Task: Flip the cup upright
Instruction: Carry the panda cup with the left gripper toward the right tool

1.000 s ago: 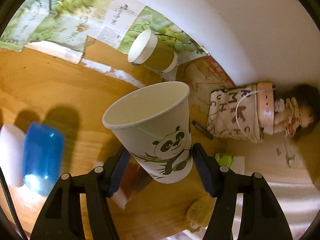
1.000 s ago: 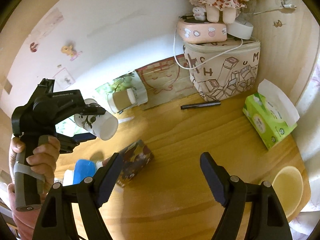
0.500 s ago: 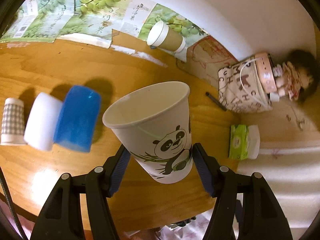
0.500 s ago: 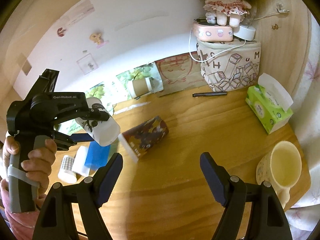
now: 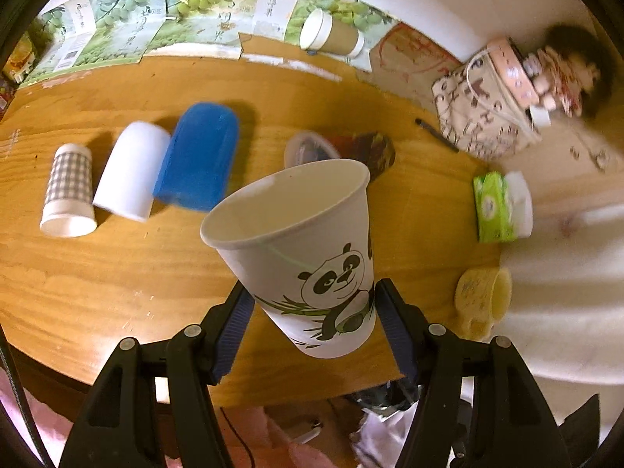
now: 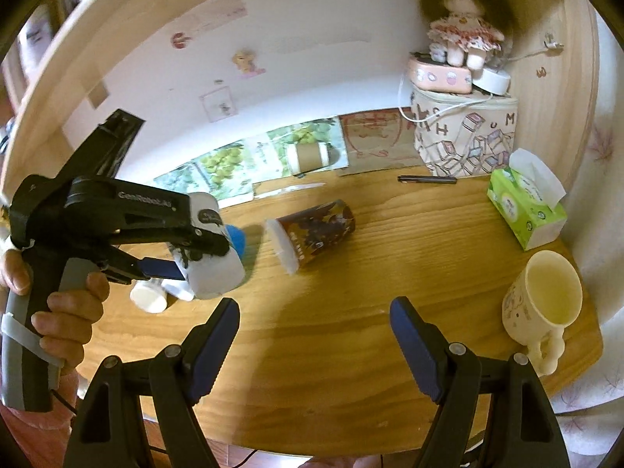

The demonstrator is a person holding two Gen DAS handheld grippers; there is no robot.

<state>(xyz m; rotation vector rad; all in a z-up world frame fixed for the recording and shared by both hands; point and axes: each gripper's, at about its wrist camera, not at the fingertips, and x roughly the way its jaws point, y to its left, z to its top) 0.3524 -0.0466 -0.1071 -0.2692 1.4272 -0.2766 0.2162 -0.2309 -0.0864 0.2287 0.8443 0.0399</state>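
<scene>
Seven cups: one panda paper cup (image 5: 308,249) held aloft, five lying on the table (image 5: 97,292) — checked (image 5: 68,191), white (image 5: 130,171), blue (image 5: 199,160), dark printed (image 6: 312,230), brown sleeved (image 5: 331,37) — and one yellow mug (image 6: 542,304) at 3 o'clock. One tissue box (image 6: 526,210), one pen (image 6: 427,179), one doll (image 6: 464,31), one patterned bag (image 6: 464,140).

White panda paper cup (image 5: 304,249) — held aloft, tilted — mouth open.

A wooden table (image 6: 351,273) carries several cups on their sides. The brown patterned cup (image 6: 312,230) lies near its middle. Left of that cup lie a blue cup (image 5: 199,156), a white cup (image 5: 130,171) and a checked cup (image 5: 69,191). Right of it sit a green tissue box (image 6: 524,210) and a yellow mug (image 6: 542,304); behind it, a pen (image 6: 427,179).
</scene>
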